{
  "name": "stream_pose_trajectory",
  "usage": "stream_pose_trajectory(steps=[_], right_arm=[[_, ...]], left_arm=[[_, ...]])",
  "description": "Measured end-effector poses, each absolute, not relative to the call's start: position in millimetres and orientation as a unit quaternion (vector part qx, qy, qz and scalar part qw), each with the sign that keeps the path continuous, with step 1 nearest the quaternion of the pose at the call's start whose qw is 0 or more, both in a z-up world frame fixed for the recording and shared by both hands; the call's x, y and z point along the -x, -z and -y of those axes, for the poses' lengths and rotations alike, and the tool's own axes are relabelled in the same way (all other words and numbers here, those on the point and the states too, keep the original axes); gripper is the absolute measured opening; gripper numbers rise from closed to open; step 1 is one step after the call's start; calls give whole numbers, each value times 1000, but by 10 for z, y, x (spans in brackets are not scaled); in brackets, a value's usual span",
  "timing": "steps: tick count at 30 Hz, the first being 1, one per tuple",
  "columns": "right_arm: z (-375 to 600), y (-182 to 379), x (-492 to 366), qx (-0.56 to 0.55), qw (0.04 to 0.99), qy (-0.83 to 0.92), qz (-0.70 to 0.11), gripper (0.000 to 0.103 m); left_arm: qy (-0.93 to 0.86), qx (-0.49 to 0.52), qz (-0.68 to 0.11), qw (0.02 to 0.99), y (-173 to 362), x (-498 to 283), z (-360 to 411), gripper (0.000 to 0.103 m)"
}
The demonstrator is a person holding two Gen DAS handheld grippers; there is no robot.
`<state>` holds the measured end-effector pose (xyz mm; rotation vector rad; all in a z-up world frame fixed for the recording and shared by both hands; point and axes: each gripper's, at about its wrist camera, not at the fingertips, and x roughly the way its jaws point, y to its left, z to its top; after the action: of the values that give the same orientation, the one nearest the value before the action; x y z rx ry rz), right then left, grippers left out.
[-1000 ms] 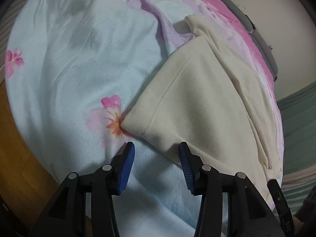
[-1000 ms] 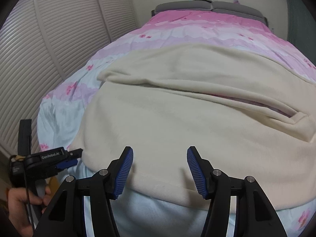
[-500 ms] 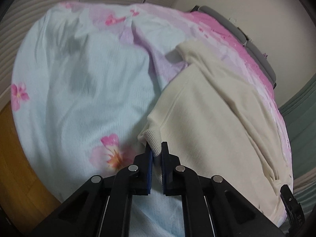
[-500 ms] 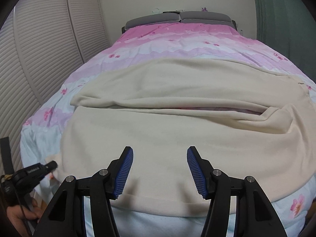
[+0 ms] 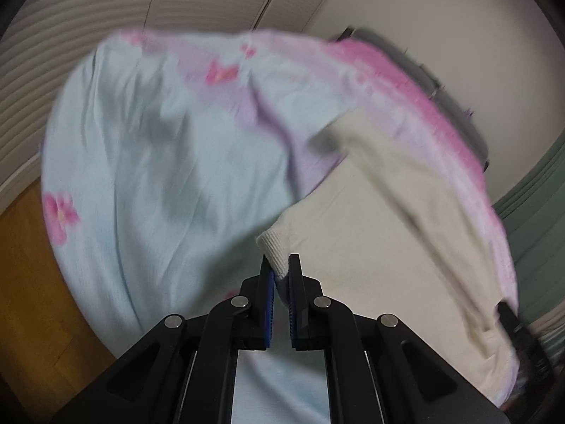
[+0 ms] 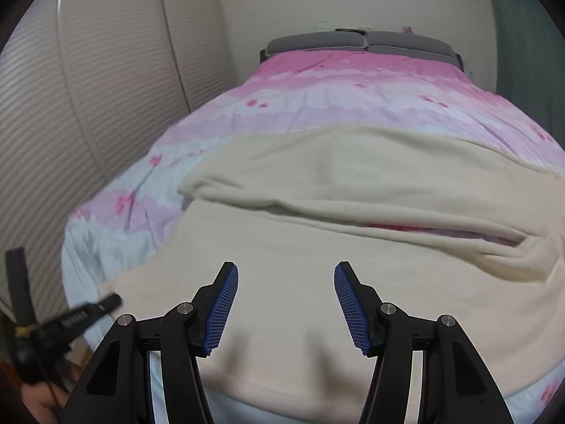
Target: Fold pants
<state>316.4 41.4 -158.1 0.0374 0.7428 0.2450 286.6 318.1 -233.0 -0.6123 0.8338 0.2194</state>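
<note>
Cream pants lie spread across the bed, the two legs side by side. In the left wrist view the pants run off to the right. My left gripper is shut on the ribbed cuff corner of the near leg and holds it lifted off the bedspread. My right gripper is open and empty, hovering above the near leg close to its front edge. The left gripper also shows in the right wrist view, at the lower left.
The bedspread is pale blue and pink with flowers. A grey headboard stands at the far end. Ribbed closet doors run along the left. Wooden floor shows beside the bed. A green curtain hangs on the right.
My left gripper closed on the cuff corner and has lifted it upward off the bed. My right gripper stayed open and rose a little above the near leg.
</note>
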Motion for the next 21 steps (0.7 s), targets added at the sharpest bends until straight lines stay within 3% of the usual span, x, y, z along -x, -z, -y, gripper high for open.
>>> stream_pose_trajectory(steps=[4,9,11,21], right_arm=[[-464,1750,-3214,-21,911,-124,-394,58],[-443,1796,-3335,-14,908,-128,-399,59],[-511,1789,-3502,-7,905,-139,-402,68],[-1471,1898,-4691,153,831,-318,-430,70]], left_arm=[[-104,318,-423,842,2652,-2861,-3231,9],[-92,297,-404,860,2413,-2875,-3160,10],[-91,285,-408,863,2379,-2918,-3105,12],[-128,313,-428,838,2579,-2973,-3016,13]])
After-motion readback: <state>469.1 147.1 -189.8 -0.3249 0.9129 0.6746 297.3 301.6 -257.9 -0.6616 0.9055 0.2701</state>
